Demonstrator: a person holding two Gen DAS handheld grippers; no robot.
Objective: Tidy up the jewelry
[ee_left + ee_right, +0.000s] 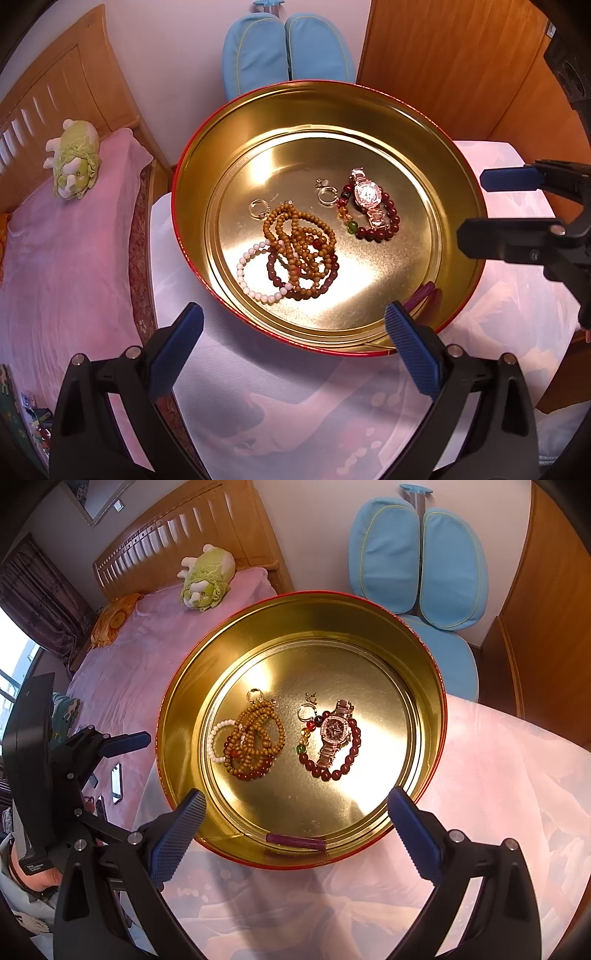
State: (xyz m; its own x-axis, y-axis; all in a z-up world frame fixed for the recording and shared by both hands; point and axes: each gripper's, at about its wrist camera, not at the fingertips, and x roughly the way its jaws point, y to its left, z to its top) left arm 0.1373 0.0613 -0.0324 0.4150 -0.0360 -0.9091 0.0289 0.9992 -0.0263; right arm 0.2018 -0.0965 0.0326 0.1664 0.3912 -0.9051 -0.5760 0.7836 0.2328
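A round gold tin (pixel 458 206) (pixel 428 686) with a red outside stands on a white-covered table. Inside lie a tangle of brown wooden beads (pixel 299 236) (pixel 255 738), a white bead bracelet (pixel 255 288) (pixel 216 738), a dark red bead bracelet (pixel 388 225) (pixel 332 771), a jewelled watch (pixel 367 195) (pixel 334 731), silver rings (pixel 327 194) (pixel 304 712) and a purple stick (pixel 421 293) (pixel 295 841) by the near wall. My left gripper (pixel 295 332) is open and empty at the tin's near rim. My right gripper (pixel 295 819) is open and empty at the near rim too.
A bed with a pink cover (pixel 66 236) (pixel 155 627) and a green plush toy (pixel 75 158) (pixel 207 576) lies to the left. A blue chair (pixel 288 48) (pixel 417 557) stands behind the tin. A wooden cabinet (pixel 461 62) (pixel 546 602) is at the right. A phone (pixel 116 782) lies on the bed.
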